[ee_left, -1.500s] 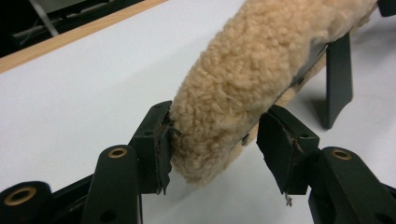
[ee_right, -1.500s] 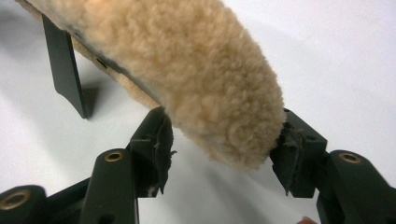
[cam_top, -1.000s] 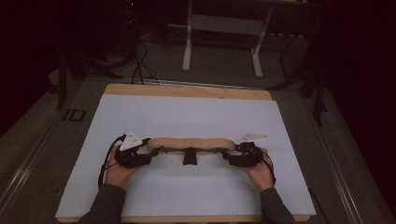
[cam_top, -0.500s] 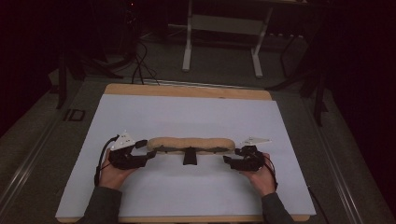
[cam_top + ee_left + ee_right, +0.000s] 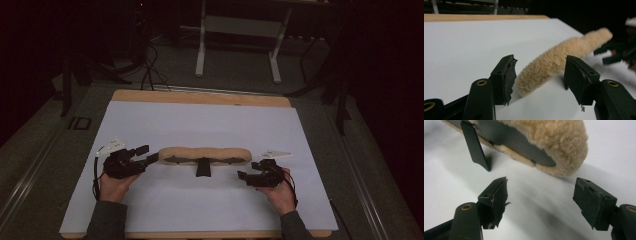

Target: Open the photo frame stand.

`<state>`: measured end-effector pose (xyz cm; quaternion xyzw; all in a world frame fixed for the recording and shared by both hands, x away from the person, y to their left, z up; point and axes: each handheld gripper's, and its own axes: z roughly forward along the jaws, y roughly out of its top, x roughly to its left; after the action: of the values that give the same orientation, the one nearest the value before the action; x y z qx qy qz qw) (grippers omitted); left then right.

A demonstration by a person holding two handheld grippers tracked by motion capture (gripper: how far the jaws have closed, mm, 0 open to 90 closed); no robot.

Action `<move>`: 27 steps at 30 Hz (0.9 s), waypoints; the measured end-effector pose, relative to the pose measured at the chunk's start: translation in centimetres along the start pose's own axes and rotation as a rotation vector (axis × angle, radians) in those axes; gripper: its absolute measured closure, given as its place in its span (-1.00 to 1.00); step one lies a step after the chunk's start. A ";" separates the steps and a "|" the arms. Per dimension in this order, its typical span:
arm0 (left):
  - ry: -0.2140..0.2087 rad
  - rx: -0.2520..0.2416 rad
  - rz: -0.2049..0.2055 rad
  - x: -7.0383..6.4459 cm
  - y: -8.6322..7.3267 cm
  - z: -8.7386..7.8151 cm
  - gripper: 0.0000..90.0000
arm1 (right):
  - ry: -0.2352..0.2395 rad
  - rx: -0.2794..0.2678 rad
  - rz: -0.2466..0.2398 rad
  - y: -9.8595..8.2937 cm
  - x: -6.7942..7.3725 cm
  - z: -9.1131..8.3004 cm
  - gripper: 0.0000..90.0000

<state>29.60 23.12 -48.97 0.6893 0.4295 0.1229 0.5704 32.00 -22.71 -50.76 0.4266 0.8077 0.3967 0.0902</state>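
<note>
Tabletop point(image 5: 200, 120), a white sheet over a wooden board, takes up the middle of the high view, and low in its centre lies the thing being worked: a long fleece pad point(image 5: 205, 154), tan and woolly, lying across the frame with a dark backing and a short black strap point(image 5: 203, 167) hanging toward the lower edge.

The left gripper point(image 5: 145, 154), at the lower left of the high view, stands with jaws apart around the pad's left end. In the left gripper view that woolly tip point(image 5: 529, 82) sits between the two black jaws, close to the left one, though I cannot tell whether it touches.

The right gripper point(image 5: 244, 176), at the lower right, is likewise spread wide and holds nothing. Its own view shows the pad's right end point(image 5: 564, 152) in the upper half of the frame, apart from both jaws, with bare white sheet between.

The step looks like taking the pad by both ends. To do it well, the right gripper should probably advance until the fleece end lies squarely between its jaws, then both should close deep enough to catch the backing rather than loose pile alone, clear of the strap.
</note>
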 end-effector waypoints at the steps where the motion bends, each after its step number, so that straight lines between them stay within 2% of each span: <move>1: 0.005 -0.012 -0.015 0.1 0.1 -0.1 -0.03 | -0.002 0.009 0.003 0.0 0.1 0.1 -0.38; 5: 0.048 -0.037 -0.034 0.5 0.3 -0.6 0.01 | 0.006 0.039 -0.007 0.0 0.5 0.4 -0.37; 10: 0.043 -0.041 -0.102 1.0 0.4 -0.5 0.06 | 0.023 0.039 -0.030 0.1 1.0 0.4 -0.37; 13: 0.051 -0.045 -0.115 1.1 0.5 -0.4 0.03 | 0.027 0.055 -0.045 0.1 1.1 0.6 -0.30; 16: 0.076 -0.037 -0.121 1.2 0.6 0.0 -0.01 | 0.034 0.063 -0.050 0.0 1.2 0.7 -0.27; 19: 0.082 -0.038 -0.144 1.3 0.5 0.4 -0.03 | 0.043 0.063 -0.049 0.1 1.4 0.7 -0.26; 23: 0.114 -0.030 -0.126 1.1 0.5 1.0 0.01 | 0.051 0.058 -0.055 0.1 1.7 0.8 -0.25; 27: 0.170 0.017 -0.091 1.0 0.2 1.8 0.14 | 0.055 0.057 -0.061 0.2 2.0 0.9 -0.24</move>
<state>31.52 22.63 -49.68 0.6610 0.5084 0.1510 0.5309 31.34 -20.59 -50.87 0.3933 0.8336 0.3819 0.0678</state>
